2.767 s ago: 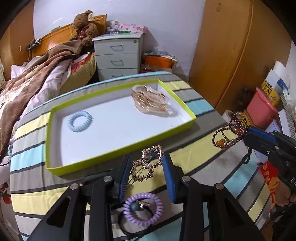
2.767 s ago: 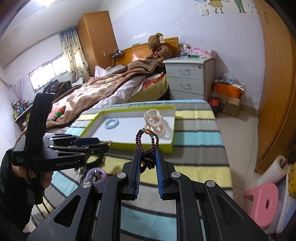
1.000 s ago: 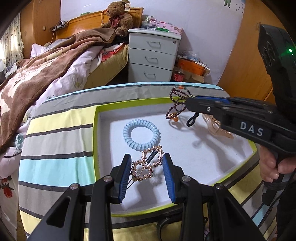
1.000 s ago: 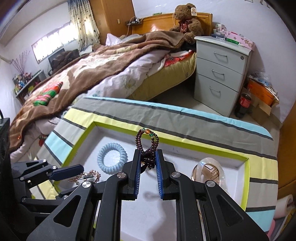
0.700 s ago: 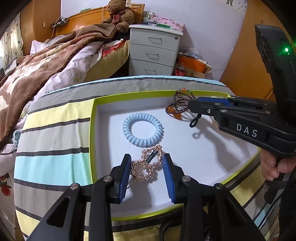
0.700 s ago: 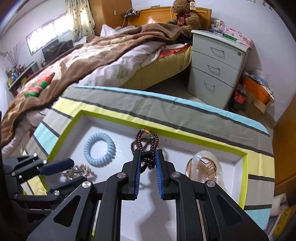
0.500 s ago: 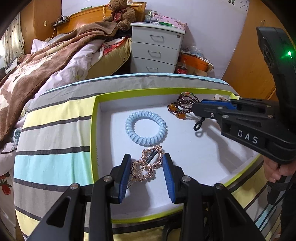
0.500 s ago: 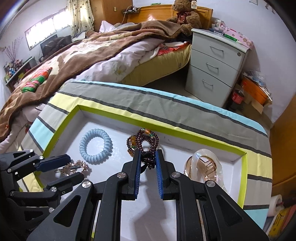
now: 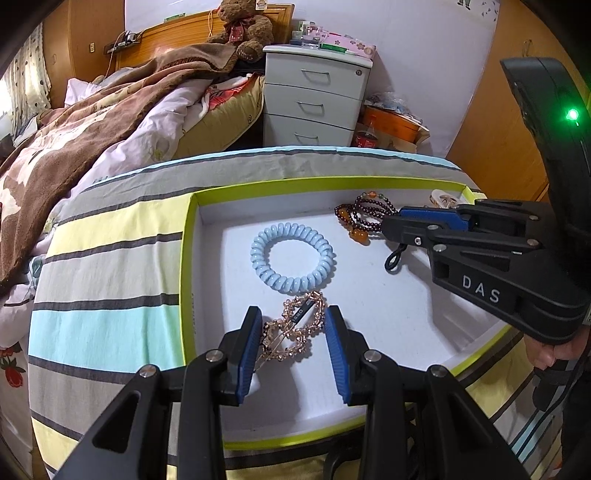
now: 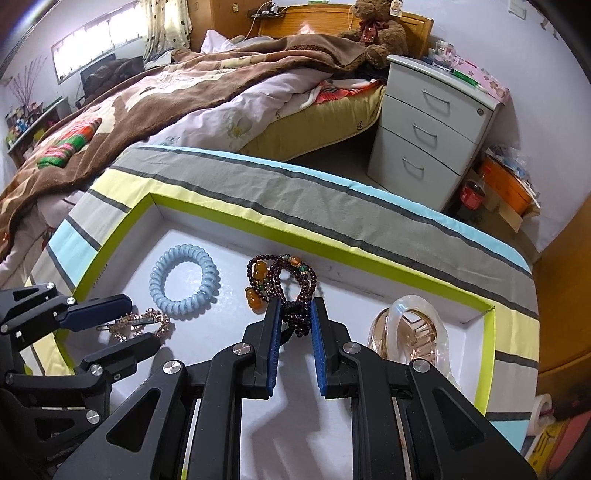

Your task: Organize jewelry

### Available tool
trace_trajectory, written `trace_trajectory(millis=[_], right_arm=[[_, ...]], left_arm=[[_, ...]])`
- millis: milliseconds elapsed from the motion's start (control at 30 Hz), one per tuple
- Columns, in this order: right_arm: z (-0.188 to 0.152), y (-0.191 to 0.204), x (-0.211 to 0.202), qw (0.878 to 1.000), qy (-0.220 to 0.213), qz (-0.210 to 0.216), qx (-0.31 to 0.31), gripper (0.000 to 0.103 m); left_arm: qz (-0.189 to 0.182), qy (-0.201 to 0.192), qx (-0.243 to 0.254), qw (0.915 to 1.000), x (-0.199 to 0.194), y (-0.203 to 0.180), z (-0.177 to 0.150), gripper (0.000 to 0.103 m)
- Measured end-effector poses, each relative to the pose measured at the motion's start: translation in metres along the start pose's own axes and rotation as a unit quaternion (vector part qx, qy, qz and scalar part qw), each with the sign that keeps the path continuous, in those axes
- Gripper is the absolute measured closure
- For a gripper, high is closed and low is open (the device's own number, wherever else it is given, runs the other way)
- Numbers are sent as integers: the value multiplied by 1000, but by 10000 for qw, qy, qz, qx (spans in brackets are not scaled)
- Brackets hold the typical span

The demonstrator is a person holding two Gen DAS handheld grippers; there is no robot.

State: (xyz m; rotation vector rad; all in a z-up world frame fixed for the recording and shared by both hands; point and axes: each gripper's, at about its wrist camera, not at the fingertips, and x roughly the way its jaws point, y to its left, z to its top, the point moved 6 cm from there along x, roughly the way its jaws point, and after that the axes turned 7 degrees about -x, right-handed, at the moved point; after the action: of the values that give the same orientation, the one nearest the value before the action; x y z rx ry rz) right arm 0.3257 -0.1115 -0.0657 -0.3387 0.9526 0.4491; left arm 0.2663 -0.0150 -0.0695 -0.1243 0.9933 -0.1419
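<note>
Beads (image 10: 291, 280), dark and glossy with amber drops, coil on the tray (image 10: 369, 254) floor, pinched by our right hand-held gripper (image 10: 294, 319). Our left hand-held gripper (image 9: 291, 325) clamps a gilt filigree clip (image 9: 295, 328) beside a ribbed blue coil (image 9: 293, 258).

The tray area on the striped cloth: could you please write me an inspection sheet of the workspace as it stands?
Surface: striped cloth under a white tray with lime-green rim.
Job's things: pale blue spiral hair tie and translucent pink claw clip lie in the tray; gold rhinestone hair clip and dark beaded bracelet with amber beads are over the tray floor.
Clutter: nothing seen.
Grippers: left gripper shut on the hair clip; right gripper shut on the bracelet.
Cables: nothing seen.
Surroundings: bed with brown blanket, teddy bear, grey drawer unit.
</note>
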Motion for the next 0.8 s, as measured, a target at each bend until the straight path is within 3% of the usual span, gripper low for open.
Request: trace_trajectory(millis=[567,800], right_arm=[[1,0,-1,9999,-38,68,79,86],[4,2,-9,9997,-165,140,121,74]], left_arm=[[41,53,-34,10000,1,-2,1,58],[58,37,-42,10000,-3,-2,1,55]])
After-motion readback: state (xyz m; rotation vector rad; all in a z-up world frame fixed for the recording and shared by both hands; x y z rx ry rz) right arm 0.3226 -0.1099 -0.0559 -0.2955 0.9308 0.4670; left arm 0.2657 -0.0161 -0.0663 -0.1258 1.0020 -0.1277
